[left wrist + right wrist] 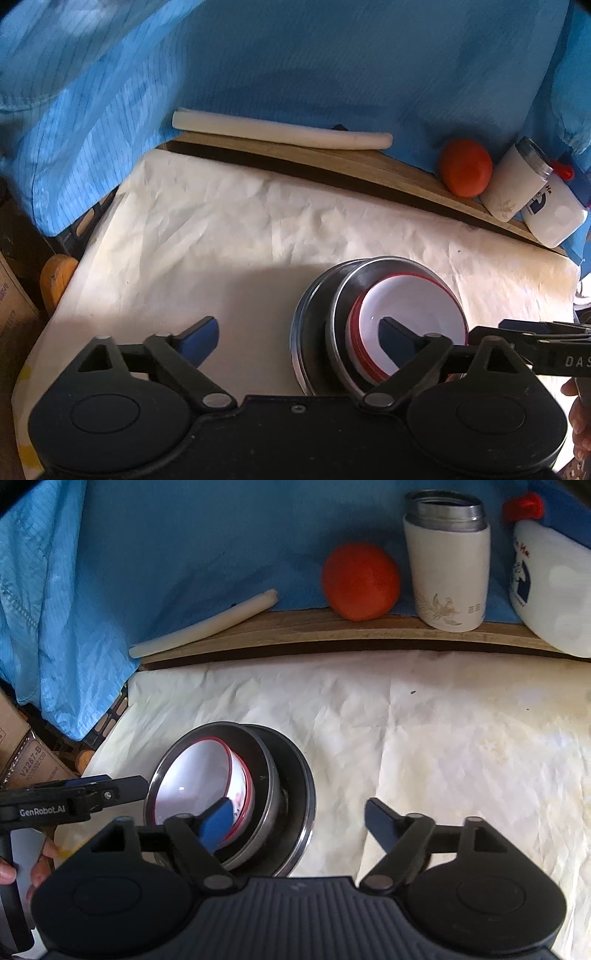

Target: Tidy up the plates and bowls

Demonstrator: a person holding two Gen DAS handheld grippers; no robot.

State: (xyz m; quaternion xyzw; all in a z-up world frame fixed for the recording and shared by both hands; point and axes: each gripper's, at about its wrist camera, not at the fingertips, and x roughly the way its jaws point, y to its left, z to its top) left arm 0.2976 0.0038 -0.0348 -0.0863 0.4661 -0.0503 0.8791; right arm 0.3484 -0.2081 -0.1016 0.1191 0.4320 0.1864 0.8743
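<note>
— Jaws, item one: left gripper (299,338), spread wide, nothing between the pads. Right gripper (299,825), likewise spread and empty.

— And the crockery?

— One stack, on the white paper (221,229) covering the table: red-rimmed white bowl (417,314) nested in a steel bowl (343,295), that in turn on a steel plate (303,314). Both grippers sit just beside it, one on each side, neither touching as far as I can tell.

— Anything loose?

— No other plates or bowls in sight. I judge the stacking done, or nearly.

— Surroundings?

— Wooden ledge (295,627) behind: white rod (207,624), orange (360,581), white tumbler (448,568), white jug (554,590). Blue cloth (295,55) as backdrop.
</note>
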